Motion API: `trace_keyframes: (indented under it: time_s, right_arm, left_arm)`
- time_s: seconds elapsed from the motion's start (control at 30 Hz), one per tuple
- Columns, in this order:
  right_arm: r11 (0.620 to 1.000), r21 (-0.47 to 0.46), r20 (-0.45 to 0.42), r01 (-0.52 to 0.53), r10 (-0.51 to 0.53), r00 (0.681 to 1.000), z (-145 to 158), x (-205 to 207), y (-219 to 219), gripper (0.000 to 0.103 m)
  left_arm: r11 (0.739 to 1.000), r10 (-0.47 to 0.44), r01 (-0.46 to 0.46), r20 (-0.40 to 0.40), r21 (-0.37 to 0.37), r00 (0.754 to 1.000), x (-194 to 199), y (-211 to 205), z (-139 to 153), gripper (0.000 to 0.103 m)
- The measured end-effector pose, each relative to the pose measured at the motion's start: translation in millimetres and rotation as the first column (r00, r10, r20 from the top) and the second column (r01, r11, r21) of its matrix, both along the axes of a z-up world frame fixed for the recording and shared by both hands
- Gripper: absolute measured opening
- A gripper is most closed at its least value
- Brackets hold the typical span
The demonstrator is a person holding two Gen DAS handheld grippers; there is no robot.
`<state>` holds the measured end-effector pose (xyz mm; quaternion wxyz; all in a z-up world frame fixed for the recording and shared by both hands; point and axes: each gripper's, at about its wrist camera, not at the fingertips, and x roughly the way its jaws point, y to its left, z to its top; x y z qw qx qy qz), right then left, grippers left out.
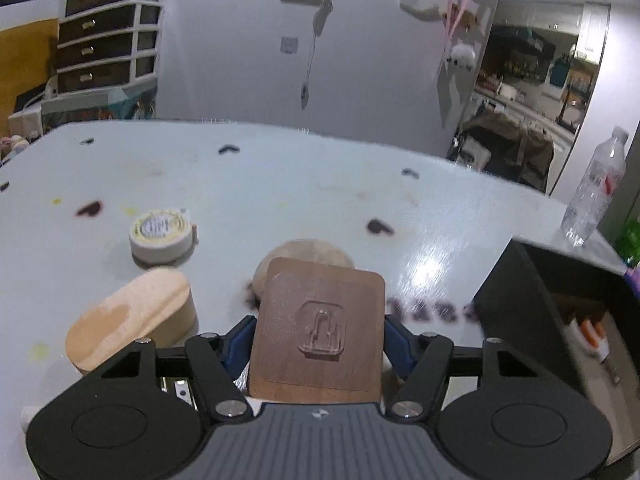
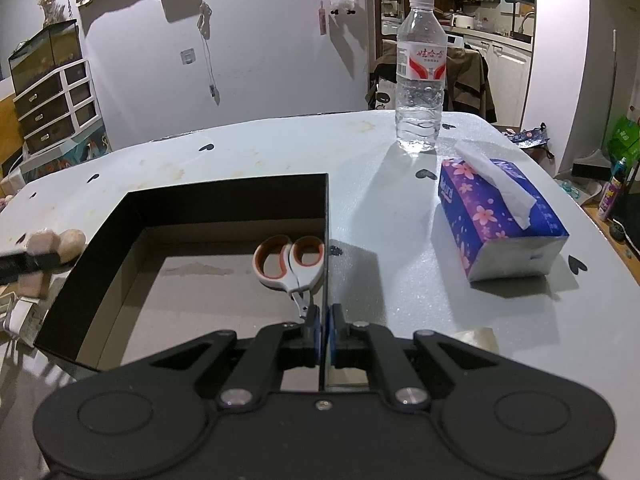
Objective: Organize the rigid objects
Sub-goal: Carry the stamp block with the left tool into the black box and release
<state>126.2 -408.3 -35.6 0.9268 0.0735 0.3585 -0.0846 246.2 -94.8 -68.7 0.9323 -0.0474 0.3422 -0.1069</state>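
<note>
Brown tile (image 1: pixel 320 328): square, rounded corners, embossed emblem, clamped between left gripper (image 1: pixel 320 340) pads, above table.
Right gripper (image 2: pixel 323 330): closed on black box (image 2: pixel 224 200) wall edge.
Scissors (image 2: pixel 290 266): inside box.
Table (image 1: pixel 280 184): glossy white, heart-speckled.
Room: pale wall.

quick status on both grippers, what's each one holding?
Left gripper: jaws closed on the brown square wooden piece.
Right gripper: jaws shut, clamping the right wall of the black box.
</note>
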Motion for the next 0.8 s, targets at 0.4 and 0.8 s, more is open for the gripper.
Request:
trace_keyframes:
  time_s: [0.4, 0.8]
  right_arm:
    - [1.0, 0.004, 0.0, 0.002, -0.002, 1.0, 0, 0, 0, 0.005]
    - [1.0, -0.004, 0.0, -0.001, 0.001, 1.0, 0, 0, 1, 0.005]
  left_arm:
    - [0.945, -0.239, 0.244, 0.05, -0.219, 0.97, -15, -49, 65, 0.067]
    - [0.921, -0.337, 0.266, -0.236, -0.285, 0.912, 12, -150, 41, 0.067]
